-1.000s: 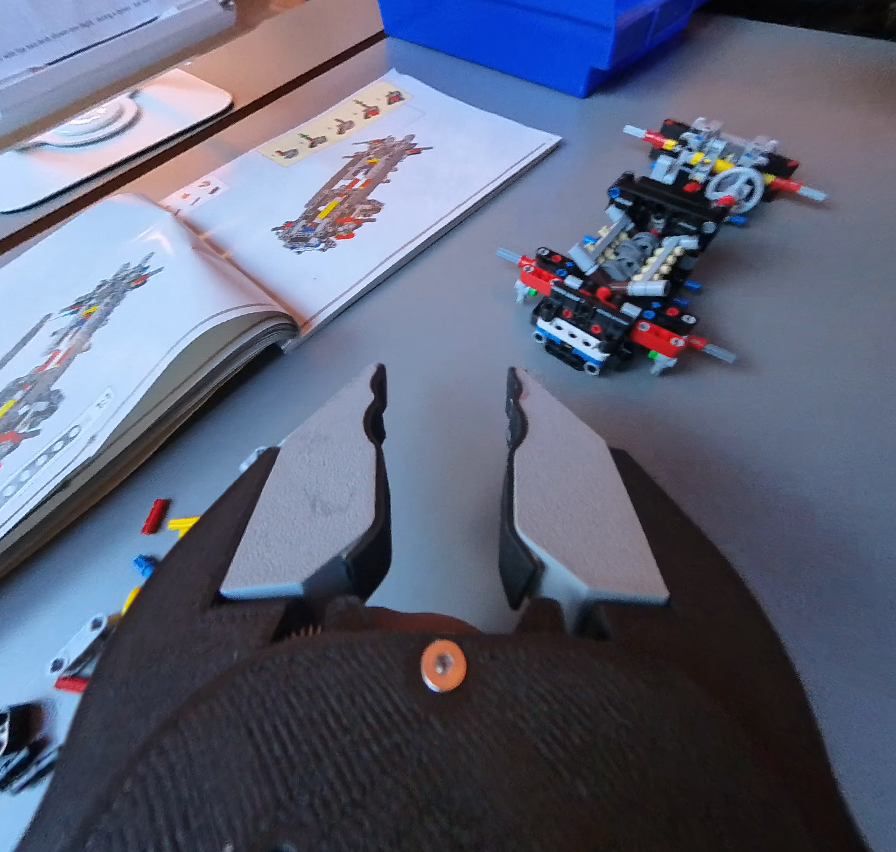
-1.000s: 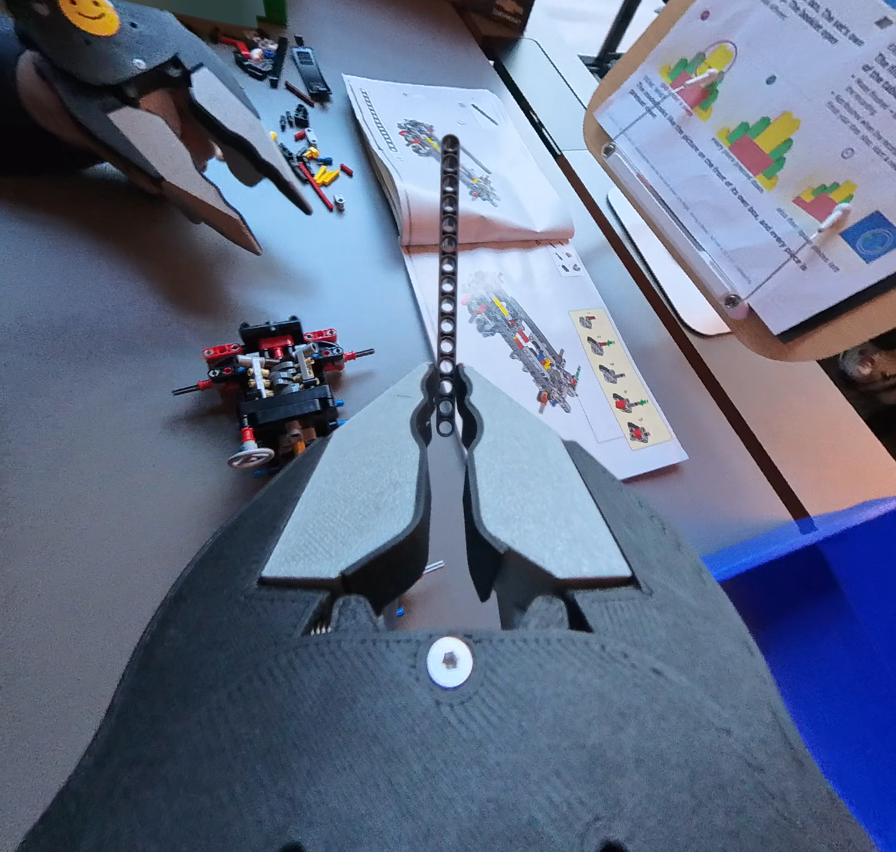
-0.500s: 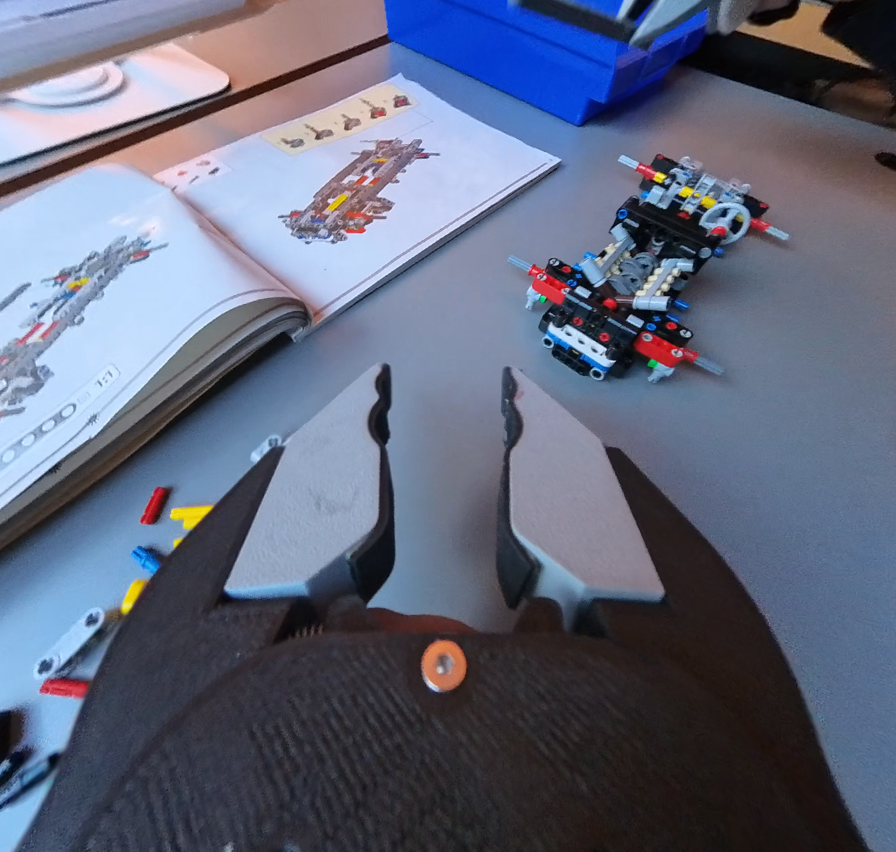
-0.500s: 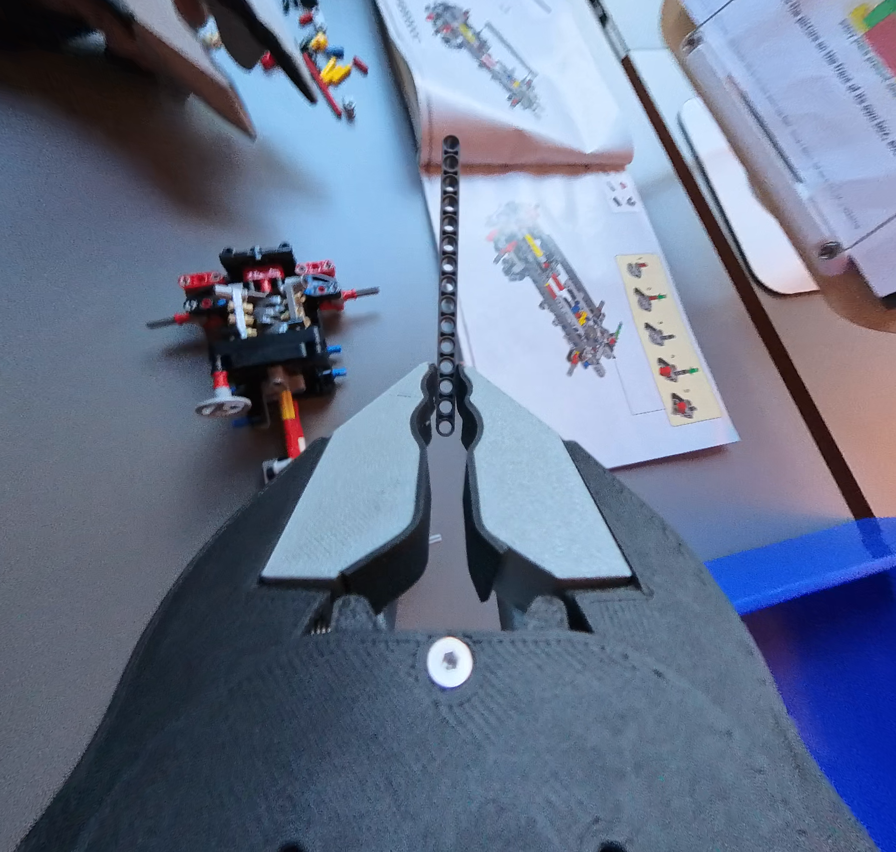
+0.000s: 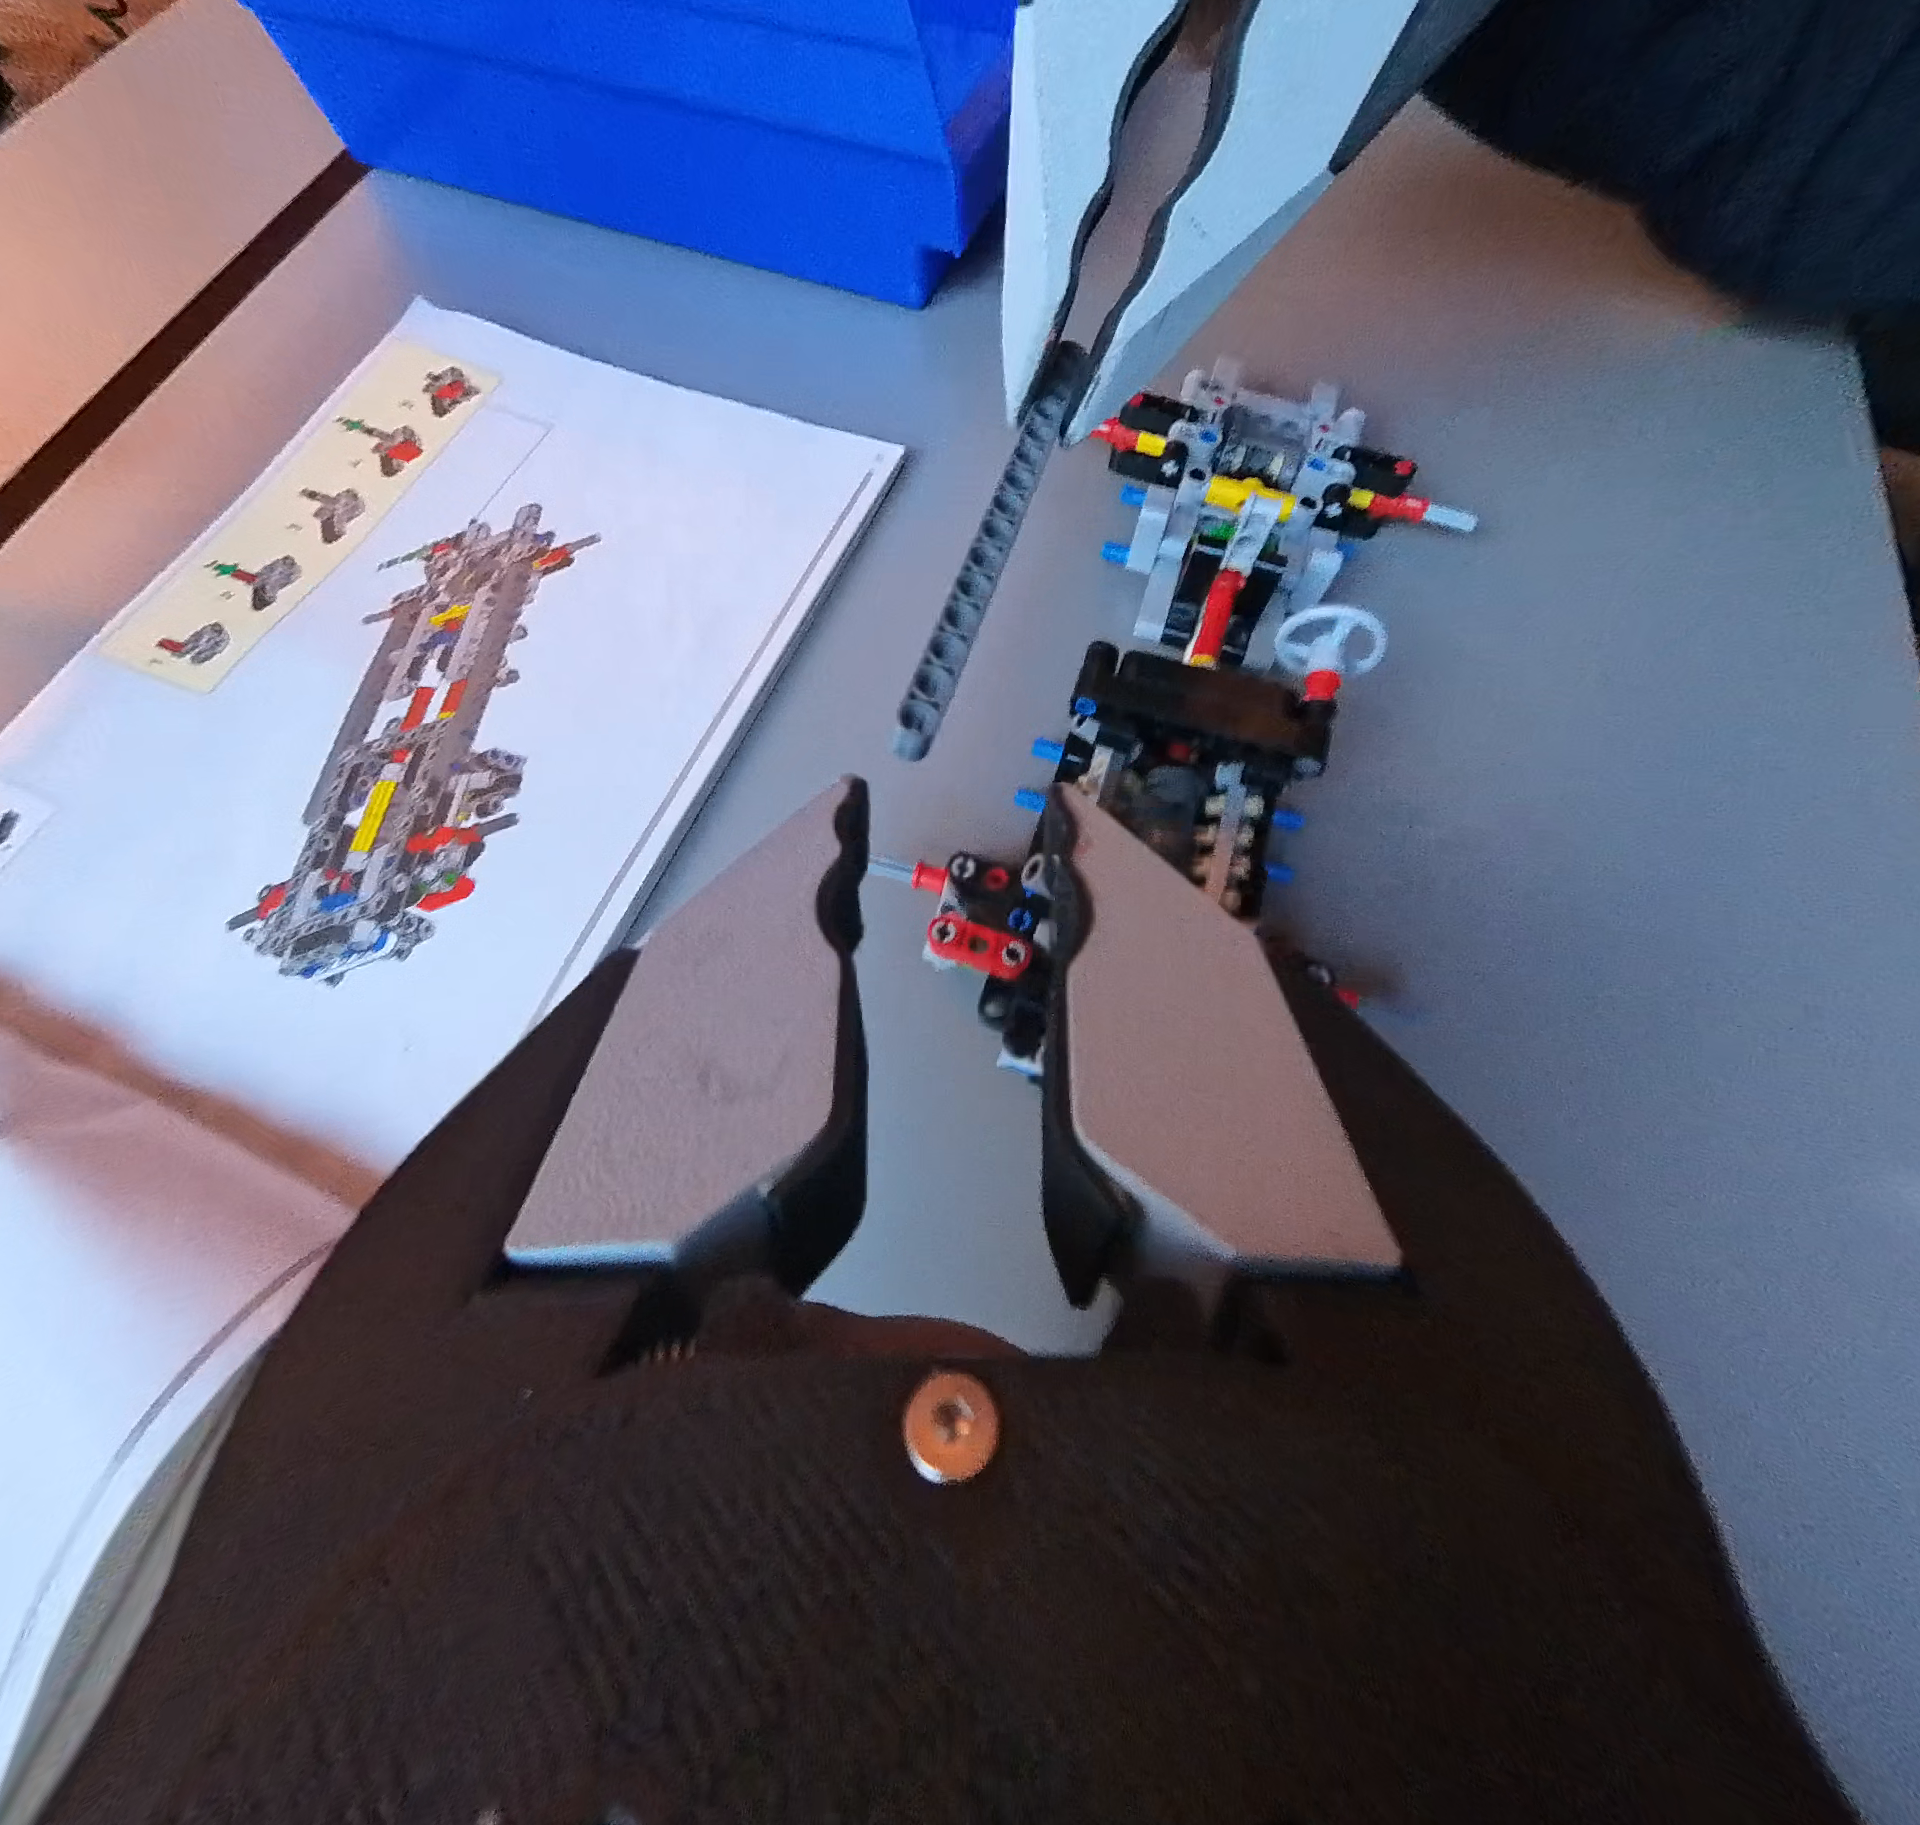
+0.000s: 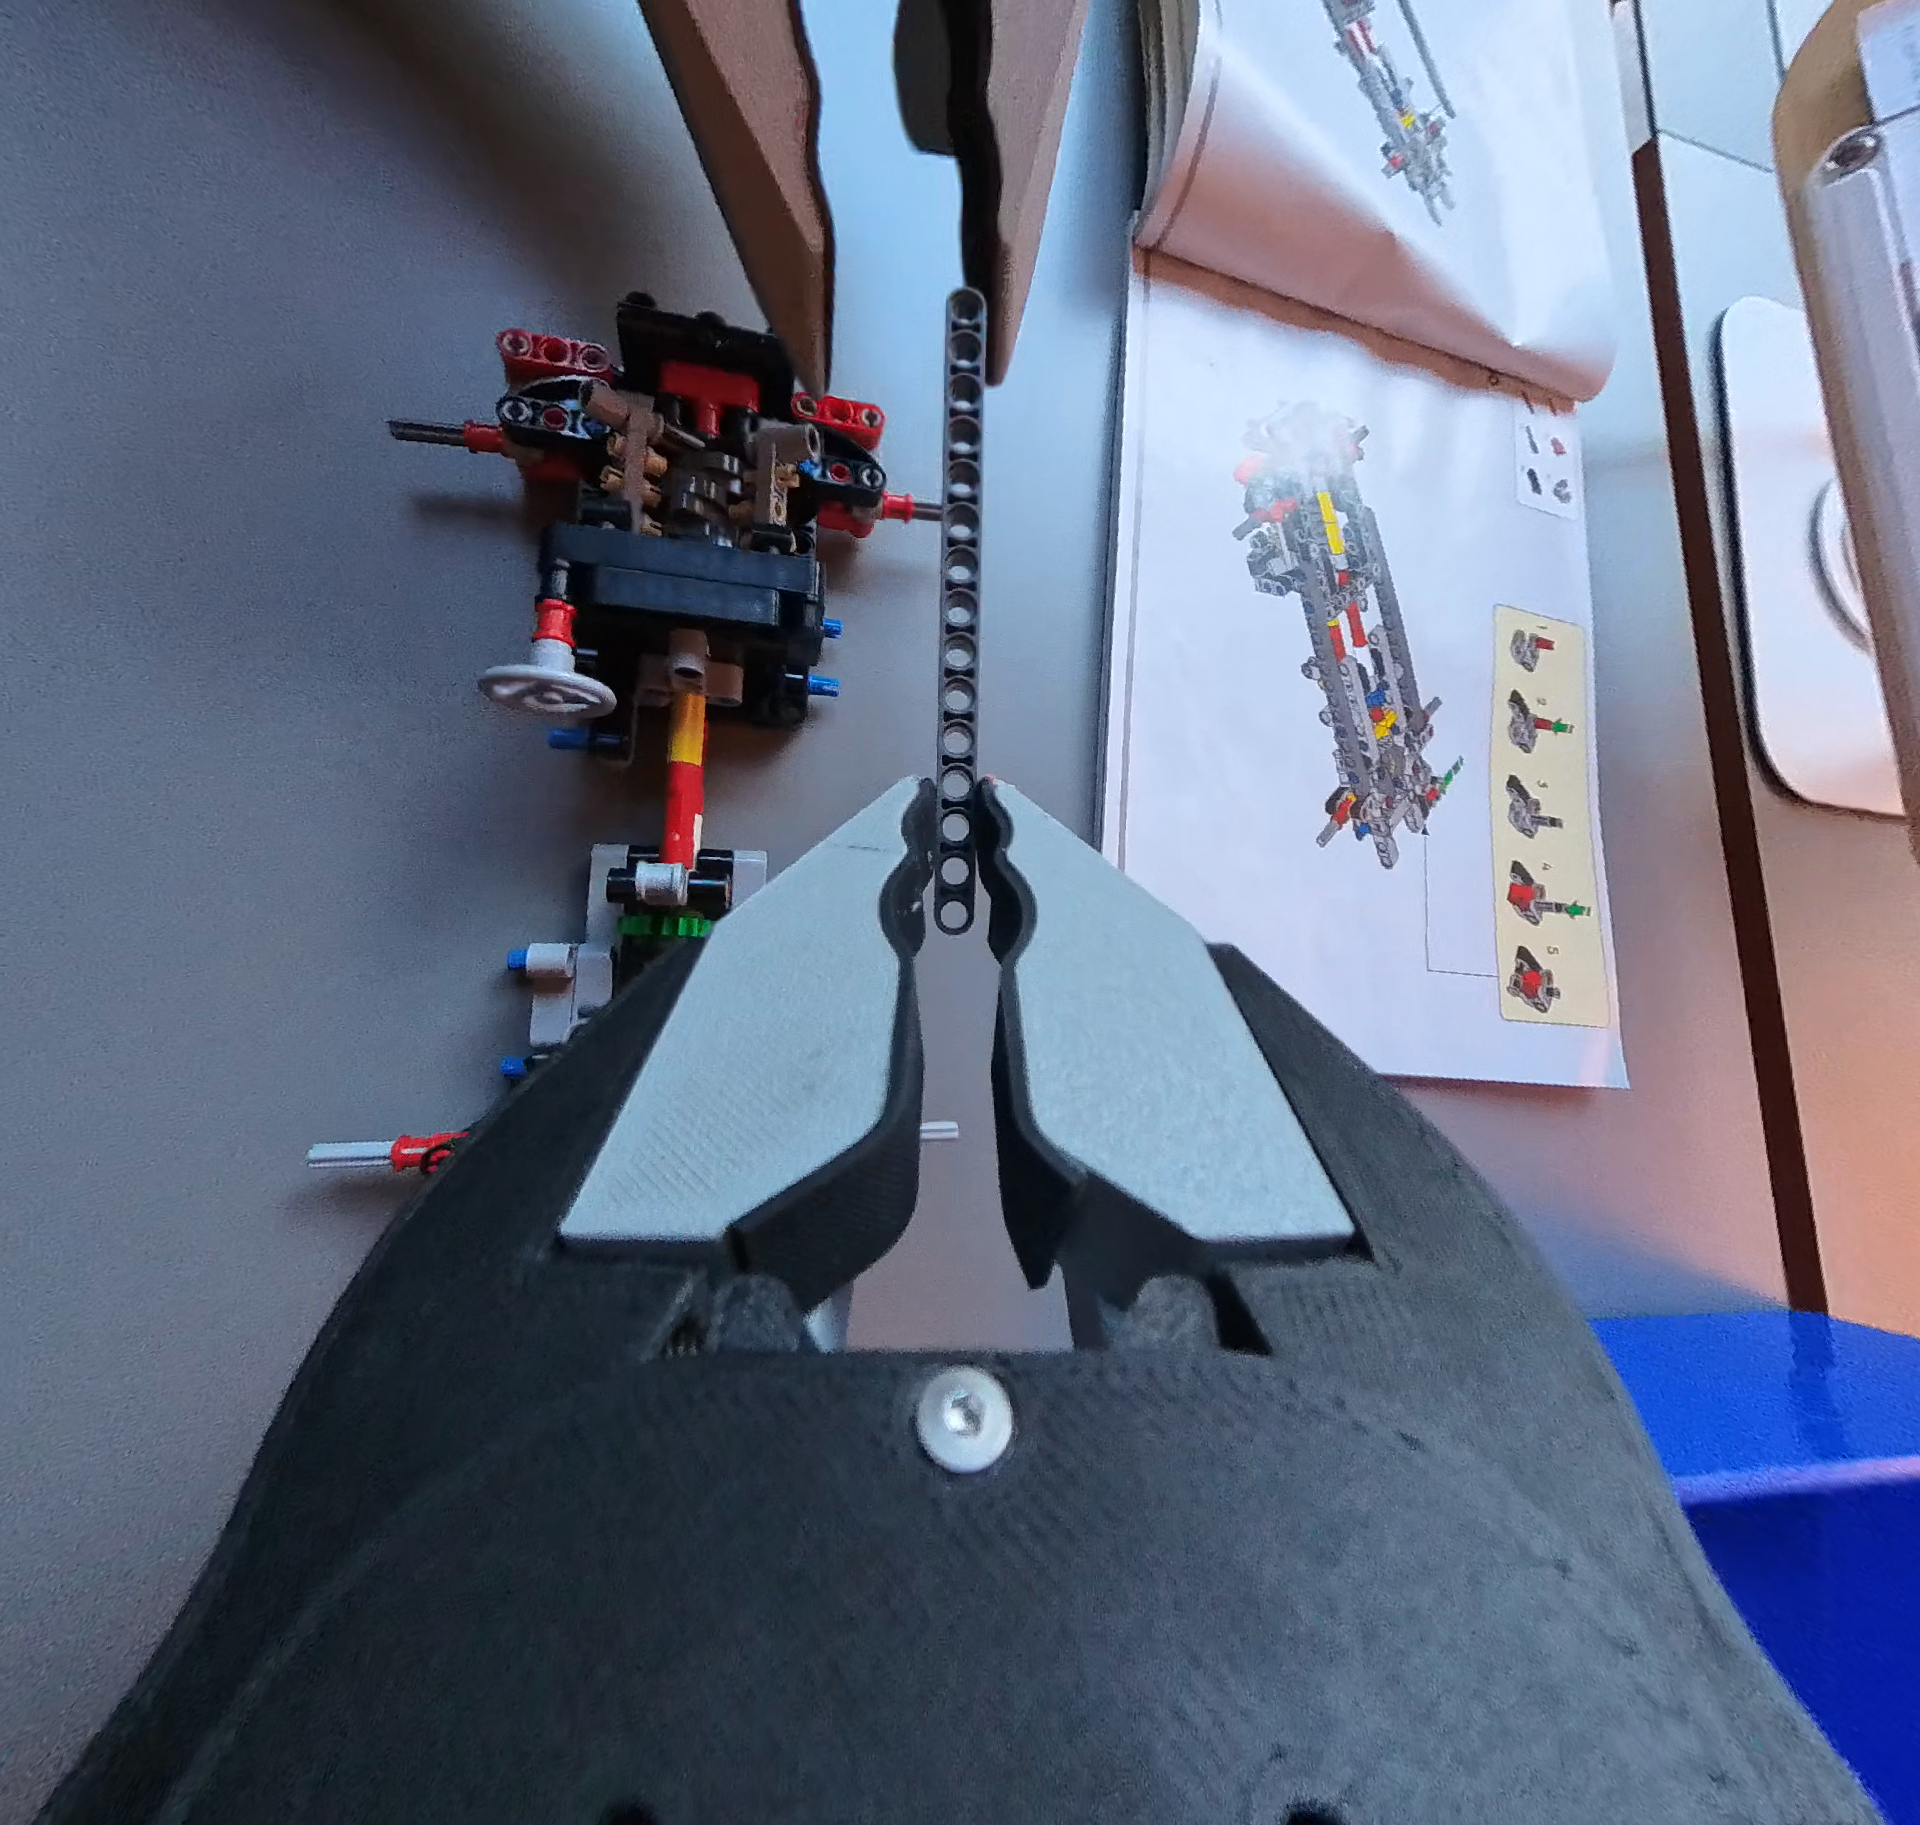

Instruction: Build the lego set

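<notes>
My right gripper is shut on one end of a long dark grey beam with holes. The beam points forward, along the side of a small brick-built vehicle chassis on the grey table. In the left wrist view this gripper comes in from the top with the beam slanting down beside the chassis. My left gripper is open over the chassis's near end. A red part lies between its fingers, but the left finger stands clear of it. It also shows at the top of the right wrist view.
An open instruction booklet lies beside the chassis and also shows in the right wrist view. A blue bin stands at the table's far edge. A white stand base sits beyond the booklet. Spacing between my two grippers at the tips: around 9 cm.
My left gripper moved forward over the chassis's near end and its jaws narrowed. My right gripper carried the beam down beside the chassis, still shut on it.
</notes>
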`<state>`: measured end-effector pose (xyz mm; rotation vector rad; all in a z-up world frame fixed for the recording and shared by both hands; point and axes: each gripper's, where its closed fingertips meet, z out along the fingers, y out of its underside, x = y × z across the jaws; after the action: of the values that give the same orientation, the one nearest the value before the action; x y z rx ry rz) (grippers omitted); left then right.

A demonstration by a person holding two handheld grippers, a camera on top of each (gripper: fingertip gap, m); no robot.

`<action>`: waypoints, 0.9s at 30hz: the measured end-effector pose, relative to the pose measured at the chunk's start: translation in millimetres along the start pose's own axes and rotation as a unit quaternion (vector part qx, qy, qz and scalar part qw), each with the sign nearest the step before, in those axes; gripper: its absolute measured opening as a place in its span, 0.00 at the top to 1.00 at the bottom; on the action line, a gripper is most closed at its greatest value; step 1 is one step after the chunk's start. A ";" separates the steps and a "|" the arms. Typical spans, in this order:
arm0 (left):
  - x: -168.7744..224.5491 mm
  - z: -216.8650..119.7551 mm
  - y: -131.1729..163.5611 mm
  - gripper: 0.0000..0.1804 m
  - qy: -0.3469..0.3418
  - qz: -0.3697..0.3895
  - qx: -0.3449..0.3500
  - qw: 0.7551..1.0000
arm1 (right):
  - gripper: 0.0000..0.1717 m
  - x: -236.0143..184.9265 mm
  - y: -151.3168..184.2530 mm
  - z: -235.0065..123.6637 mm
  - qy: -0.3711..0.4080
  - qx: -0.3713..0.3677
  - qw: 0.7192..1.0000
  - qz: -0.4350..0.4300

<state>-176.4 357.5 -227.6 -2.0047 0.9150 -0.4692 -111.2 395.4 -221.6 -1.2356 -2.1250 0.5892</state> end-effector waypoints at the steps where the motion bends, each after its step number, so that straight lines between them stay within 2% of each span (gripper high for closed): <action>1: 2.5 2.1 -1.3 0.84 0.001 -0.002 0.008 1.000 | 0.98 0.0 1.3 -1.0 0.005 0.004 1.000 0.002; 5: 3.0 3.1 -2.6 0.87 -0.002 -0.010 0.043 0.999 | 0.98 -4.7 6.5 1.0 0.008 0.006 1.000 0.003; 9: -25.0 -5.0 2.9 0.85 -0.065 -0.035 0.051 0.996 | 0.98 2.3 2.9 7.0 0.029 0.014 0.999 0.007; 12: -45.1 -18.9 17.3 0.86 -0.113 -0.072 0.048 0.990 | 0.98 17.1 -3.4 5.5 0.072 0.040 0.996 0.023; 15: -52.3 -28.2 28.6 0.85 -0.123 -0.111 0.038 0.985 | 0.98 27.4 -8.2 3.4 0.098 0.057 0.993 0.044; 21: -56.3 -40.2 45.6 0.85 -0.157 -0.080 0.003 0.984 | 0.98 32.1 -17.1 7.4 0.113 0.063 0.990 0.052; 27: -50.7 -40.9 50.9 0.85 -0.146 -0.083 -0.007 0.986 | 0.98 27.9 -11.6 18.0 0.107 0.056 0.991 0.053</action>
<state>-256.9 354.6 -246.2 -2.1036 0.5742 -0.2495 -141.4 413.3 -219.4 -1.2942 -1.8351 0.5851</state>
